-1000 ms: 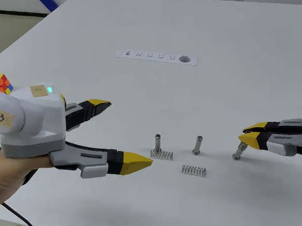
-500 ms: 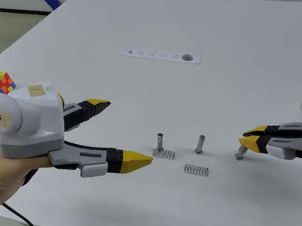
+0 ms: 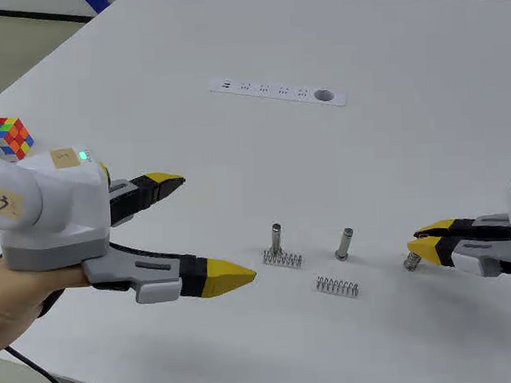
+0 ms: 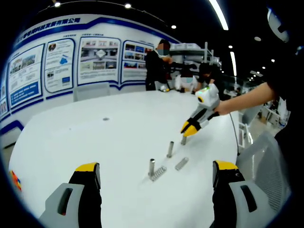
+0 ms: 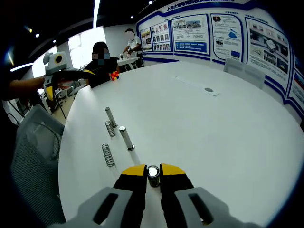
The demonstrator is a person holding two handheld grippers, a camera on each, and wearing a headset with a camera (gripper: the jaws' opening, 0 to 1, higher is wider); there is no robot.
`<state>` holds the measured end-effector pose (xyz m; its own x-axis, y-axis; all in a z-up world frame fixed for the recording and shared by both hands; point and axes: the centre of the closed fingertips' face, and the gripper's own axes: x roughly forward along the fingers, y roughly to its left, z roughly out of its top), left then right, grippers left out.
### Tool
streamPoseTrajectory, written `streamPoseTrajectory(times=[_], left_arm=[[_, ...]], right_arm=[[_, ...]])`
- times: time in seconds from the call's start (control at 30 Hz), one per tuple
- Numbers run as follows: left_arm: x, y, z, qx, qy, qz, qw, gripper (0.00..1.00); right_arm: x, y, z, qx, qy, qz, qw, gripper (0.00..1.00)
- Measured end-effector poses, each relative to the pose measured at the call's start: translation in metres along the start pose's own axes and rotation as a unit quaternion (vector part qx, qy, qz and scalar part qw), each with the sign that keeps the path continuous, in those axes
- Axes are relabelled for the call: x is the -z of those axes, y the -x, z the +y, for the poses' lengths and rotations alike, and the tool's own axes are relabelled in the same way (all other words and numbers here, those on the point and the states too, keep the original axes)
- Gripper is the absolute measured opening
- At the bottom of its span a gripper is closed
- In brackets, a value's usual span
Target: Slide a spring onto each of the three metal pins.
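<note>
Sitting clamped between the right gripper (image 5: 153, 170) tips is one pin (image 5: 153, 174); the left gripper (image 4: 156, 167) gapes.

The left gripper (image 4: 156, 167) spreads its fingers wide over the worktop (image 4: 95, 137); ahead, the right gripper (image 4: 186, 128) meets the far pin (image 4: 183, 140).

A tan sticker (image 3: 3, 201) on the white body of the left gripper (image 3: 216, 229) carries a handwritten number that looks like 33. A smaller tan sticker (image 3: 65, 156) on top of that body is too small to read. In both gripper views the wall boards (image 4: 61, 59) show blue headings in Chinese characters above dense print, none of it legible. The markings on the power strip (image 3: 277, 92) cannot be read either.
</note>
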<state>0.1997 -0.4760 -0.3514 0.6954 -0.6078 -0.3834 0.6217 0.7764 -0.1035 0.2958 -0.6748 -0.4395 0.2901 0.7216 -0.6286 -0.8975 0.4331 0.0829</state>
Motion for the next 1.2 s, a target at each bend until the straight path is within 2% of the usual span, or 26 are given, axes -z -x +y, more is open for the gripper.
streamPoseTrajectory(times=[0.13,0.23,0.37,0.53,1.2], left_arm=[[-0.0018,0.0008,0.001,0.0,0.007,-0.006,1.0,1.0],[0.0002,0.0012,0.0041,-0.006,-0.002,-0.002,1.0,0.98],[0.0018,0.0018,0.0055,-0.008,0.003,-0.003,1.0,0.98],[0.0051,0.0019,0.0043,-0.007,0.005,0.003,1.0,0.98],[0.0054,0.004,0.0012,-0.006,0.005,0.004,1.0,0.98]], right_arm=[[0.0007,-0.0016,-0.0008,0.0,-0.001,0.001,1.0,0.11],[0.0025,-0.0031,-0.0011,0.001,0.0,0.005,1.0,0.11],[0.0034,-0.0038,-0.0005,0.0,0.0,0.005,1.0,0.11],[0.0033,-0.004,-0.0006,-0.002,0.0,0.005,1.0,0.11],[0.0053,-0.0036,0.0033,-0.007,0.015,0.014,0.9998,0.12]])
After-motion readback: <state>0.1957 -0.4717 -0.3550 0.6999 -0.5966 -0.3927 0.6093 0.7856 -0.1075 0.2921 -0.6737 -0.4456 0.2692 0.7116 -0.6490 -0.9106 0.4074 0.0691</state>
